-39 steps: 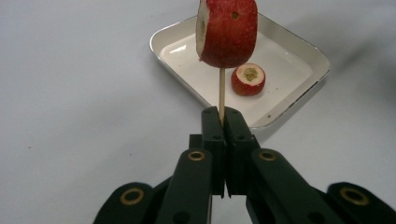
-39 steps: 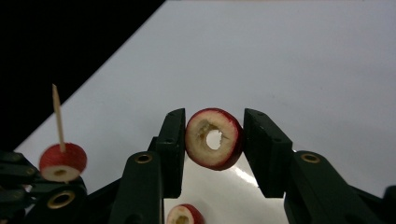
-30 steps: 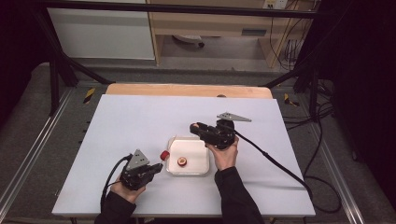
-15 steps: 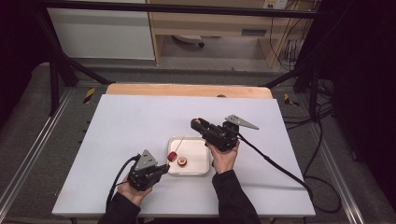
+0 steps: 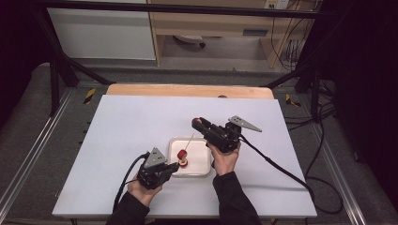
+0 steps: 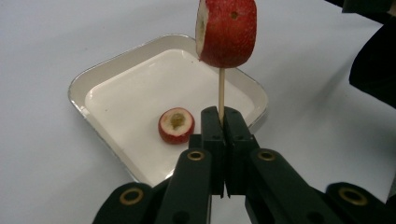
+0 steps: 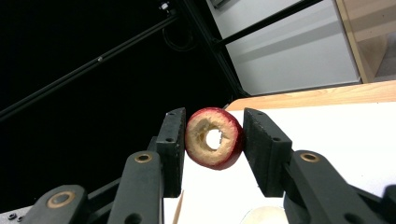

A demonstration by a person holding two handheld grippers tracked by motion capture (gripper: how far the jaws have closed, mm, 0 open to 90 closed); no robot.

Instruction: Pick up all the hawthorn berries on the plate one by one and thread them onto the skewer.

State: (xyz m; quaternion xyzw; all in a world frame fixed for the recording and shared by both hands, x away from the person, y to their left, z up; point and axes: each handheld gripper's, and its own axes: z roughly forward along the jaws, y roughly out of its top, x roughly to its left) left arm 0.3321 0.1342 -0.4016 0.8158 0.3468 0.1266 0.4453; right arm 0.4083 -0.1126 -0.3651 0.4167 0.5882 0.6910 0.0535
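My left gripper [image 5: 174, 165] [image 6: 223, 116] is shut on the lower end of a thin wooden skewer [image 6: 221, 91] [image 5: 188, 142]. A red-skinned fruit slice [image 6: 227, 30] [image 5: 181, 153] is threaded on the skewer, above a white square tray [image 5: 202, 171] [image 6: 116, 63]. Another round red slice [image 6: 176, 125] [image 5: 184, 162] lies flat in the tray. My right gripper [image 5: 199, 124] [image 7: 215, 122] is raised beyond the tray's far edge. It is shut on a red ring-shaped slice [image 7: 227, 150] with a hole through its middle. The skewer's tip [image 7: 178, 205] pokes up below that ring.
The white table top [image 5: 126, 131] has a wooden strip [image 5: 187, 90] along its far edge. Black cables [image 5: 277, 164] trail from both grippers. Dark frame poles and a grey floor surround the table.
My left gripper has moved right toward the tray, carrying the skewer and its slice over the tray's left part. The right gripper has held its place with the ring slice.
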